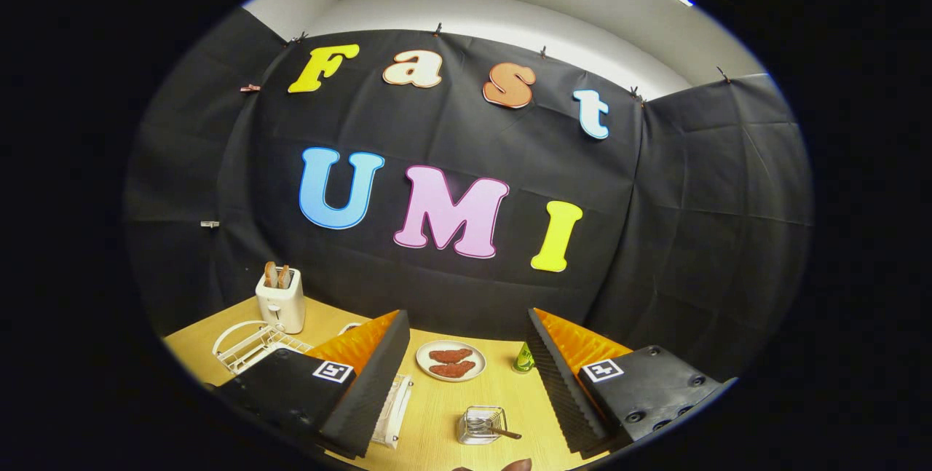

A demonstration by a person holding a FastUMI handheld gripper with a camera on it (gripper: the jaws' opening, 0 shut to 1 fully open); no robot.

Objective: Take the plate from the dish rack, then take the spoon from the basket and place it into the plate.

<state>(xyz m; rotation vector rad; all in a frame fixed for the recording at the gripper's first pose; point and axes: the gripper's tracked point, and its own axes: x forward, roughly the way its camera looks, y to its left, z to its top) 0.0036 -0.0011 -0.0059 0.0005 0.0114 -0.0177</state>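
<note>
1. Two fingers of the gripper (466,376) stand wide apart above the wooden table (444,413), nothing held between them.
2. Straight ahead between the fingers, near the back wall, sits a white plate (451,360) with two reddish-brown pieces of food on it; whether this is the task's own plate I cannot tell.
3. Nearer in, also between the fingers, stands a small wire basket (481,424), and the spoon (502,432) rests in it with its handle poking out toward the right finger.
4. Off past the left finger lies the white wire dish rack (251,346); part of it is hidden by that finger, and what it holds cannot be made out.
5. Behind the rack stands a white toaster (280,300) with two slices of toast sticking up from it.
6. Just beside the right finger's tip, a small green thing (523,359) sits on the table, half hidden.
7. Tucked against the left finger's inner side lies a pale flat thing (392,410), too hidden to name.
</note>
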